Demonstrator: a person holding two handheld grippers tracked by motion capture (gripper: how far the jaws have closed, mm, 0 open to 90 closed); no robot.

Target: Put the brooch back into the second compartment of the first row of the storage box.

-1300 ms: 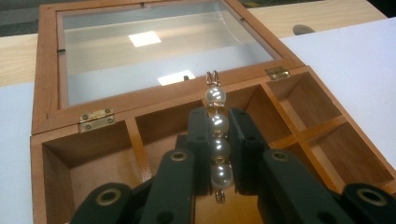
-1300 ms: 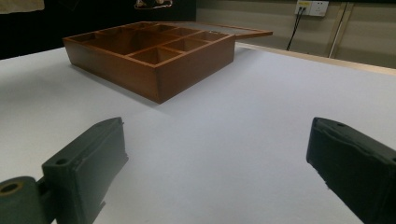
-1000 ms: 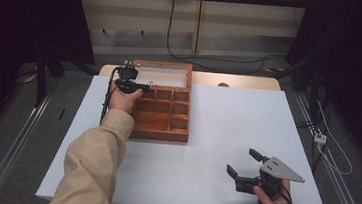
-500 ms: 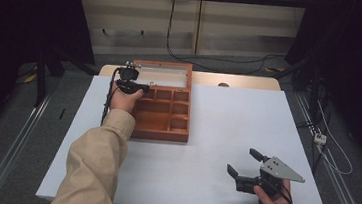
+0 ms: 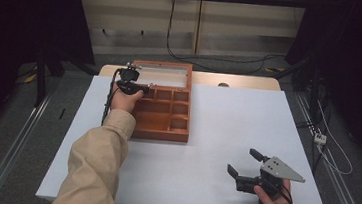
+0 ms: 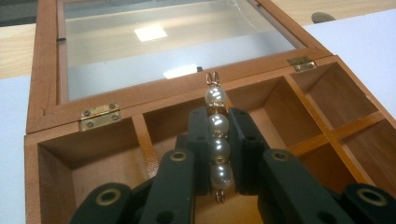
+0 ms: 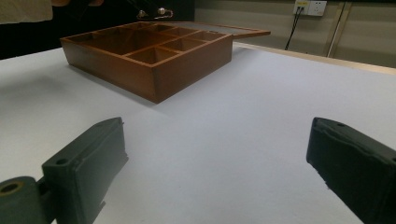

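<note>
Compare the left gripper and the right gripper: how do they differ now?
The left gripper is shut on a pearl string above the wooden box; the right gripper is open and holds nothing. The left is over the box, the right over the white table. Both have black jaws.

Bright table, dark surroundings, even overhead light.
I see the white rectangular table top (image 5: 226, 136) evenly lit with faint shadows; ceiling lamps glare off the glass lid of the brown wooden compartment box (image 6: 163, 46); near black jaws blur softly in my right gripper view.
</note>
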